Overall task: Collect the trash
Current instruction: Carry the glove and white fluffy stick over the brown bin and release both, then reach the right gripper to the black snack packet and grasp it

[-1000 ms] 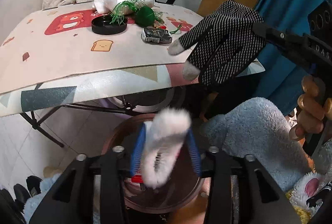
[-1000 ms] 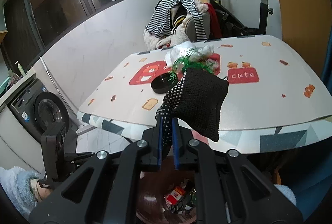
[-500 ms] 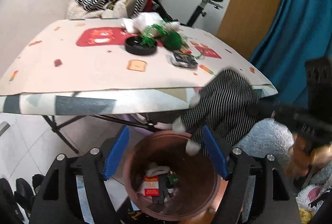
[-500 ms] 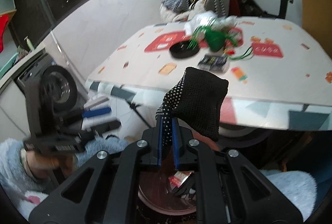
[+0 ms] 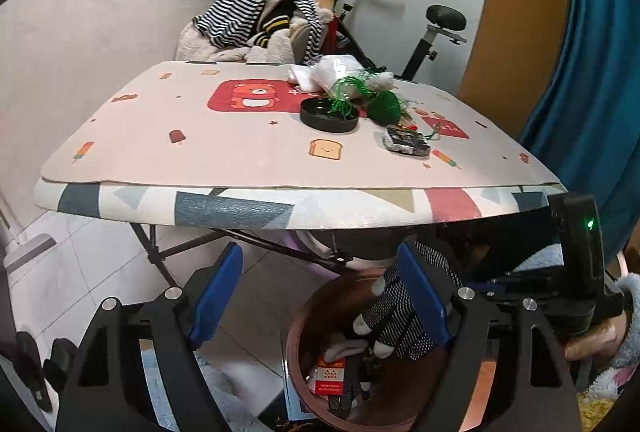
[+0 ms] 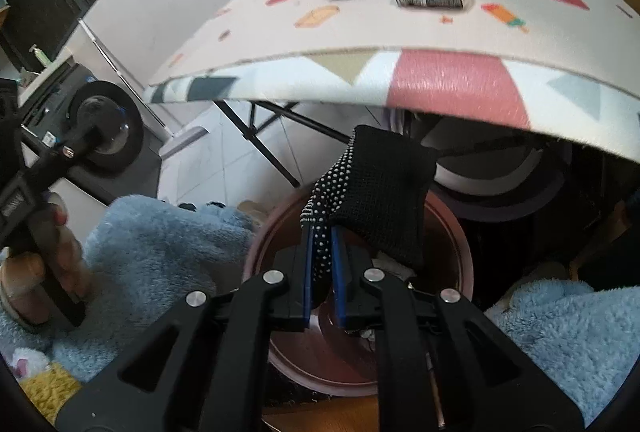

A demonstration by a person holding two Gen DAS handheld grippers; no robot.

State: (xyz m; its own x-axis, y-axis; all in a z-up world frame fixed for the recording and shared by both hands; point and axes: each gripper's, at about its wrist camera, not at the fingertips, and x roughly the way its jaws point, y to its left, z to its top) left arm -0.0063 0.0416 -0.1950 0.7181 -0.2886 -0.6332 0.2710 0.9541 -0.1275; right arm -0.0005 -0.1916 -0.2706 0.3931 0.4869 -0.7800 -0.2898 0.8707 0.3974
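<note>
1. Your left gripper [image 5: 320, 296] fills the lower half of the frame; its blue fingers [image 5: 216, 296] stand wide apart, having just been opening, with nothing between them.
2. A brown bin [image 5: 298, 356] sits at lower centre-right, holding a red carton [image 5: 330, 378] and other scraps.
3. A black dotted glove [image 5: 400, 328] hangs over the bin, partly behind your right-hand finger.
4. Your right gripper [image 5: 576, 284] shows at the right edge, held by a hand [image 5: 592, 346].
5. The bench [image 5: 224, 148] spans mid-frame, carrying a black lid [image 5: 329, 115], green tinsel [image 5: 384, 106], a white bag [image 5: 328, 72] and a small packet [image 5: 406, 144].
</note>
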